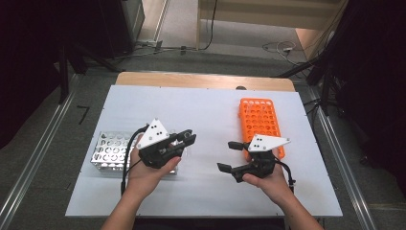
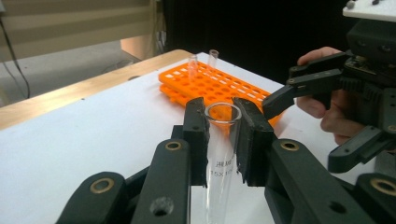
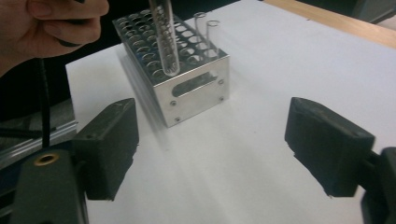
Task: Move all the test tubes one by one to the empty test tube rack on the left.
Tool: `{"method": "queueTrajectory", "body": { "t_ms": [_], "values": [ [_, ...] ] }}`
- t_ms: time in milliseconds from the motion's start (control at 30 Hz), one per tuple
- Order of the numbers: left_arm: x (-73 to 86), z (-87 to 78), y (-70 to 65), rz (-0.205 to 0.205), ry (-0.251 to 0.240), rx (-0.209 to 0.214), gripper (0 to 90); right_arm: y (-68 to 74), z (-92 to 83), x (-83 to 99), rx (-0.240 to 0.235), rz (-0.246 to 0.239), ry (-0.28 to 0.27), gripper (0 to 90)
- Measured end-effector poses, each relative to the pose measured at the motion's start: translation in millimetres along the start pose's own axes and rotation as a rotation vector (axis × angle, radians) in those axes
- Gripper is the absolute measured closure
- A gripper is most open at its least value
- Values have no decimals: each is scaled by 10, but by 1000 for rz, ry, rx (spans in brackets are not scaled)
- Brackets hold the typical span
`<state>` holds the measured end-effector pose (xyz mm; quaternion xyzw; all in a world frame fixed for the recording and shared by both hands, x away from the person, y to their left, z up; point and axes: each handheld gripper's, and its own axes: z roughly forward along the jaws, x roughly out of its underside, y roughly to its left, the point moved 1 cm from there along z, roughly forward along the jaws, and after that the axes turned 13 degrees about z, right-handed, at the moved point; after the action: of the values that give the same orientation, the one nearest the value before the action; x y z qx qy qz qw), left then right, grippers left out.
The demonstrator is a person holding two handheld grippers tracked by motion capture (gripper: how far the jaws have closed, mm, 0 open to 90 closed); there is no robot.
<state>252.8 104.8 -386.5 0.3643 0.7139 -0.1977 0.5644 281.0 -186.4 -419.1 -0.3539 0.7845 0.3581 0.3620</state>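
Tube (image 2: pixel 221 140), clear glass, sits upright in my left gripper (image 2: pixel 223 135), clamped just under its open rim, out over the white table (image 1: pixel 210 115) between the two racks. It is light and stiff, but slick and easy to crack, so I judge a firm pinch near the top, as now, safer than squeezing mid-length; the rim keeps it from sliding down. My right gripper (image 3: pixel 210 154) stands wide with nothing between the pads. The steel rack (image 3: pixel 187 70) lies near my left hand (image 1: pixel 148 175) and already carries two tubes; the orange rack (image 1: pixel 258 122) is to my right, with two more. Open table lies between them; the near edge is close to my wrists, so I would keep the tube's hanging end clear of the rack tops.
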Motion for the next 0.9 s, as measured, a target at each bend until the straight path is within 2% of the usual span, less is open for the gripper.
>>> {"method": "queueTrajectory", "body": {
  "t_ms": [300,600,900],
  "values": [
    [14,-102,237,-13,-7,-65,761,-198,-138,12,32,39,-22,0],
    [53,-178,410,-31,-11,-111,761,-336,-203,38,53,58,-30,0],
    [106,-264,551,-35,-11,-159,761,-394,-239,49,65,69,-34,0]
  ]
}}
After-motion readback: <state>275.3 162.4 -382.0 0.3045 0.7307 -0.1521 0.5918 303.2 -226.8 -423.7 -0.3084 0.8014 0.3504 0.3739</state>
